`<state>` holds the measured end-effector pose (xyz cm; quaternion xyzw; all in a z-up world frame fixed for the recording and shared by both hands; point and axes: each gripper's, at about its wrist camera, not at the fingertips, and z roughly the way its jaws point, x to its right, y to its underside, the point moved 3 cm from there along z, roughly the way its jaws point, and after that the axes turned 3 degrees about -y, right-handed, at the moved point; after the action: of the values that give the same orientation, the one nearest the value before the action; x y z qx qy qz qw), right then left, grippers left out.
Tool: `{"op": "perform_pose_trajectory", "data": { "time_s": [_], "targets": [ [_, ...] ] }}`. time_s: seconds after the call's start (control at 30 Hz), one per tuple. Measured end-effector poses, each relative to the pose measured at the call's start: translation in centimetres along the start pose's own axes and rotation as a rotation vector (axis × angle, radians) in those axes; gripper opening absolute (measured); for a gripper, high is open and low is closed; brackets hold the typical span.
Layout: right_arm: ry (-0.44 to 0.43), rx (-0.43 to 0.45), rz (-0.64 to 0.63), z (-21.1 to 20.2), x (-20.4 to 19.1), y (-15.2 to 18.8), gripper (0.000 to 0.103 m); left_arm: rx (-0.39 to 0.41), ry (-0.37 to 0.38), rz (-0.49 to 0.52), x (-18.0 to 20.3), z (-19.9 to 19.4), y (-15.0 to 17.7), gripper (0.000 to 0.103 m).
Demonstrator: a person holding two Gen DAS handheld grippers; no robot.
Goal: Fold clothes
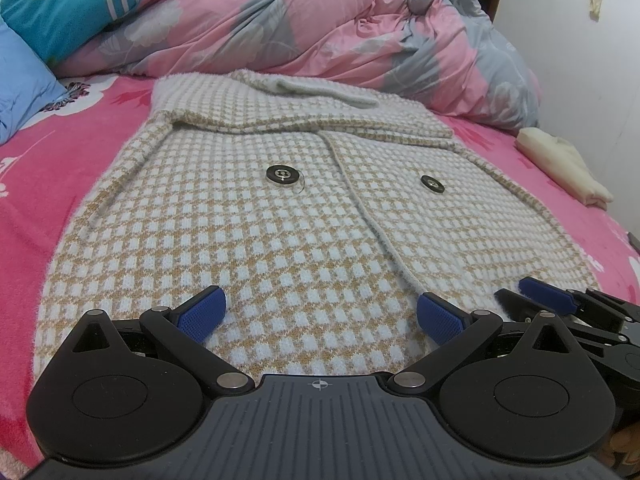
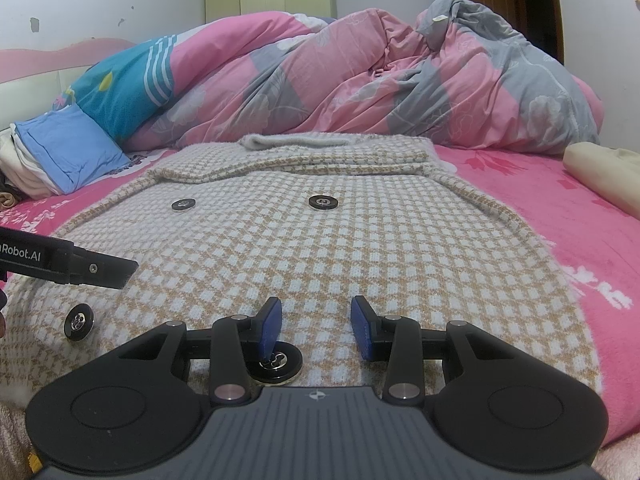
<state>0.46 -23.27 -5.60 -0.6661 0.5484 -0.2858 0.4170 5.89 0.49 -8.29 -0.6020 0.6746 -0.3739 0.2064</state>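
Note:
A tan-and-white checked knit cardigan [image 1: 256,224] with black buttons [image 1: 282,173] lies flat on the pink bed, sleeves folded across its top; it also shows in the right wrist view [image 2: 360,240]. My left gripper [image 1: 320,316] is wide open, hovering over the cardigan's near hem. My right gripper [image 2: 316,320] is open over the hem, its left pad just above a black button [image 2: 280,360]. The right gripper shows at the lower right of the left wrist view [image 1: 560,304]. The left gripper's body shows at the left of the right wrist view [image 2: 92,268].
A bunched pink and grey quilt [image 1: 320,32] lies behind the cardigan. A blue pillow [image 2: 72,148] is at the far left. A folded cream cloth [image 1: 564,168] lies on the pink sheet [image 1: 48,184] at the right. A door [image 2: 508,8] stands beyond.

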Motion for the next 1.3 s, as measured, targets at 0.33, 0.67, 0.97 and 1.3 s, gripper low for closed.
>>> {"op": "perform_pose_trajectory", "data": {
  "time_s": [0.33, 0.67, 0.97, 1.3],
  "targets": [
    [-0.033, -0.012, 0.023, -1.3, 0.2, 0.4, 0.043, -0.007, -0.022, 0.038, 0.5, 0.1, 0.1, 0.103],
    [-0.016, -0.042, -0.013, -3.8, -0.3, 1.8, 0.057, -0.026, -0.055, 0.070, 1.0, 0.3, 0.2, 0.103],
    [0.064, -0.145, -0.202, -6.3, -1.9, 3.9, 0.057, -0.032, -0.052, 0.077, 0.8, 0.4, 0.1, 0.103],
    [0.056, -0.079, -0.261, -6.4, -3.8, 1.5, 0.056, -0.066, -0.070, 0.067, 1.0, 0.4, -0.3, 0.103]
  ]
}}
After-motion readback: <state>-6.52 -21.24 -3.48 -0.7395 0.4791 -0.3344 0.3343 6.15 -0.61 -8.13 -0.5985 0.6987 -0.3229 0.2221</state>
